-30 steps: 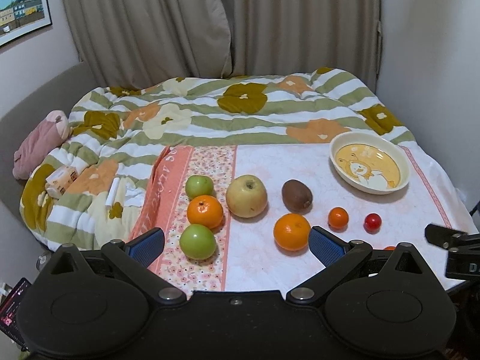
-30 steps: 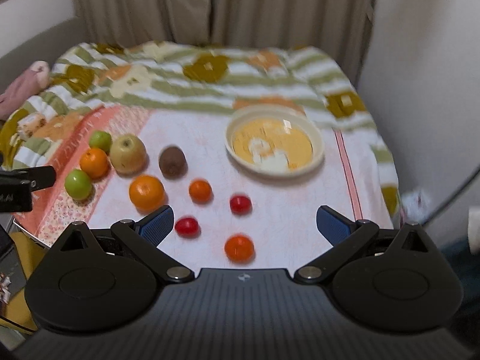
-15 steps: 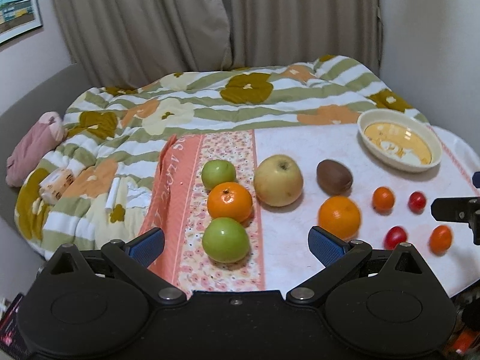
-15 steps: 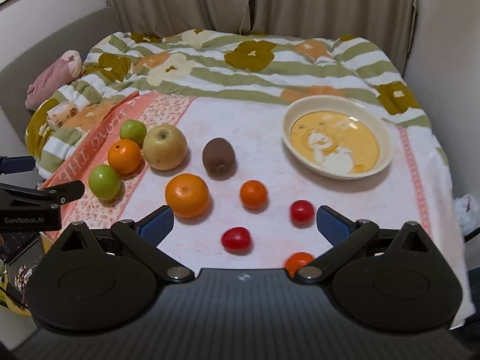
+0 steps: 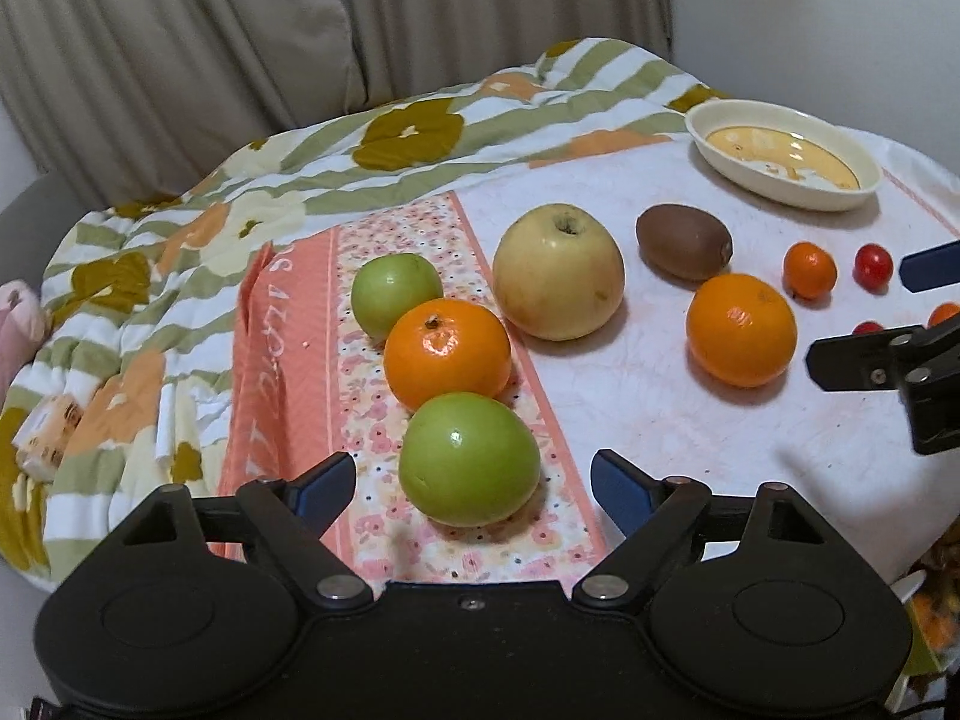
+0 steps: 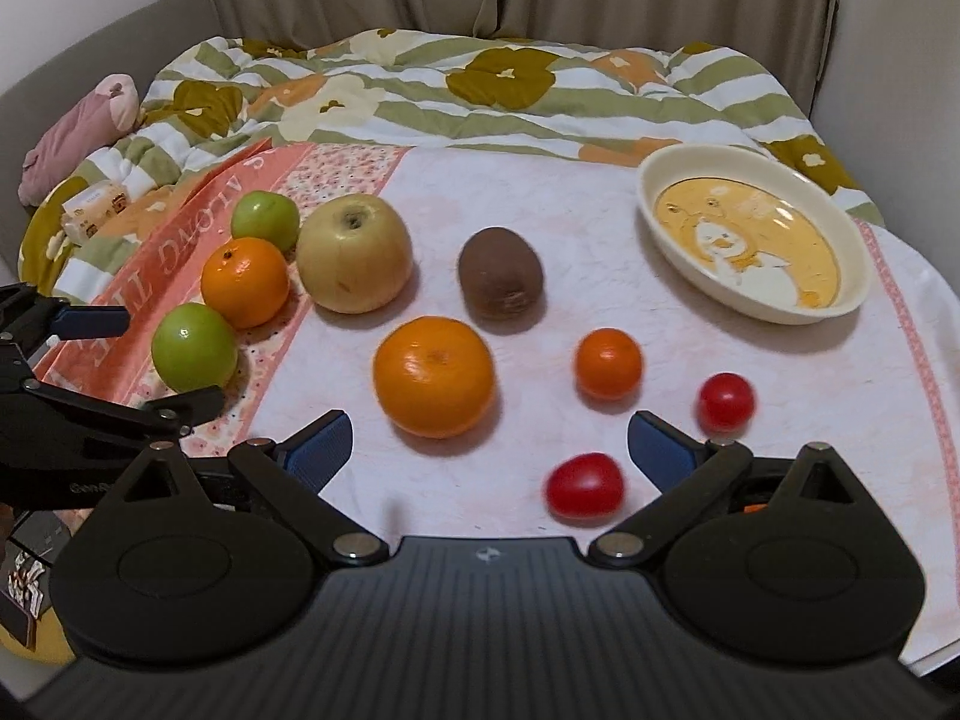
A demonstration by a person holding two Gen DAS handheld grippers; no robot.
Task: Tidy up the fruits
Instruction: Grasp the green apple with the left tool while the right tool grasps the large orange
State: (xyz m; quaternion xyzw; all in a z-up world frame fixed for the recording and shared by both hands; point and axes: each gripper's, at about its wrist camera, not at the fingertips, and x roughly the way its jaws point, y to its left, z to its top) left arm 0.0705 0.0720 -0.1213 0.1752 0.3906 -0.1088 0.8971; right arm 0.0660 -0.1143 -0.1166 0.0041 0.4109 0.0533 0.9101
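Fruit lies on a pink-and-white cloth (image 5: 660,420). In the left wrist view my left gripper (image 5: 472,486) straddles the nearest green apple (image 5: 469,459); its jaws are closing, with gaps still showing at both pads. Behind that apple sit an orange (image 5: 447,353), a second green apple (image 5: 396,294) and a yellow apple (image 5: 558,273). My right gripper (image 6: 489,445) is open, low over the cloth. A red tomato (image 6: 583,485) lies between its fingers and a large orange (image 6: 433,384) just beyond them. A kiwi (image 6: 501,282) and a small orange (image 6: 608,363) lie further back.
A cream bowl (image 6: 852,252) with a cartoon print stands empty at the back right. Another red tomato (image 6: 725,401) sits near the right finger. A flowered quilt (image 6: 480,96) covers the bed behind, with curtains and a wall beyond. A pink soft toy (image 6: 78,132) lies far left.
Both grippers have come down and closer to the fruit. The left jaws have narrowed around the nearest green apple. The right gripper now has the red tomato between its fingers.
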